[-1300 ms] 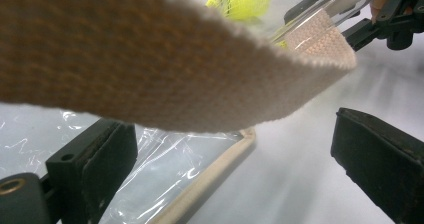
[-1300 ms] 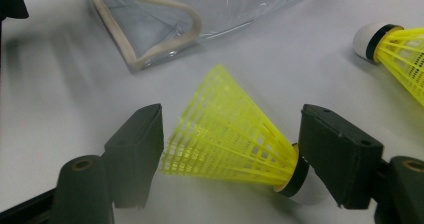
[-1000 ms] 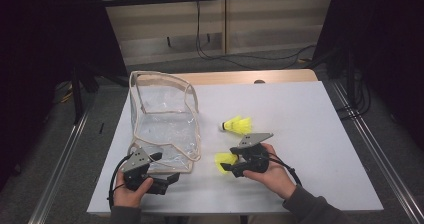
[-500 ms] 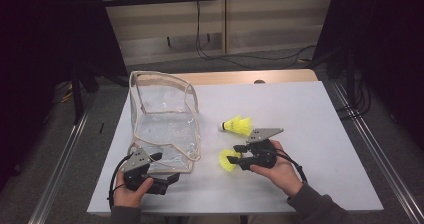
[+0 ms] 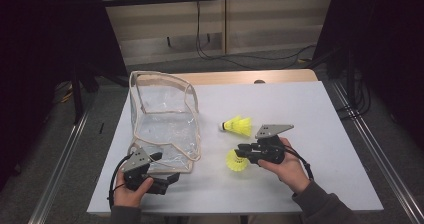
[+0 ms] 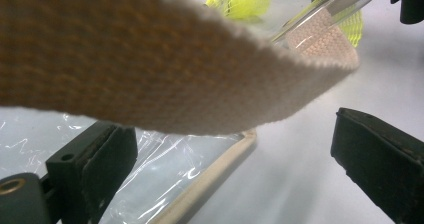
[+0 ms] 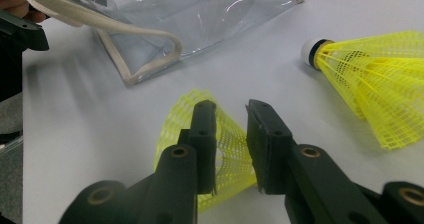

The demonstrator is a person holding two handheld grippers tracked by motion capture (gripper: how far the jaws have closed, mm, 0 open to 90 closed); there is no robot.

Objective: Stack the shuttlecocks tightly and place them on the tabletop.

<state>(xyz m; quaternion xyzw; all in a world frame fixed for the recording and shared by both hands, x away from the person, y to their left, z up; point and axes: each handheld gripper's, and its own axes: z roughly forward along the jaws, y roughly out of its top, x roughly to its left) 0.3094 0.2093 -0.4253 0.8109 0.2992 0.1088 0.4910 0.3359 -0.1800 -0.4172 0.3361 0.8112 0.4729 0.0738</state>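
Right hand-held gripper [image 5: 240, 153]: clenched on the mesh skirt of a yellow shuttlecock [image 5: 234, 161], having just been closing with the skirt between the jaws. Seen from the right gripper view [image 7: 231, 119] as a pinch across the soft netting [image 7: 230, 154], which buckles inward under the pads. Probably gripped at the skirt because it yields and gives the pads a hold.

Lying low at the fingertips, close over the surface [image 5: 300, 109]. Long axis roughly in line with the jaws: flared open rim pointing ahead of the fingertips, toward the clear bag [image 5: 162, 119]; cork end back under the jaws, hidden, so not certain.

Ahead and to the right of the same jaws, a second shuttlecock [image 7: 380, 84], apart from the held one. On its side, cork toward the bag, skirt fanning away; long axis crossing the line of the jaws rather than following it. Judged to be waiting its turn.

Left hand-held gripper [image 5: 172, 179]: released, jaws standing wide in the left gripper view [image 6: 235, 149]. Parked at the bag's near corner, with the bag's trimmed edge running between the jaws and the woven strap [image 6: 150, 59] arching just above them. Likely placed there to steady or lift the mouth for the drop; no pinch on either.

Bag mouth facing up, so next a short carry from the right gripper's place over the rim.
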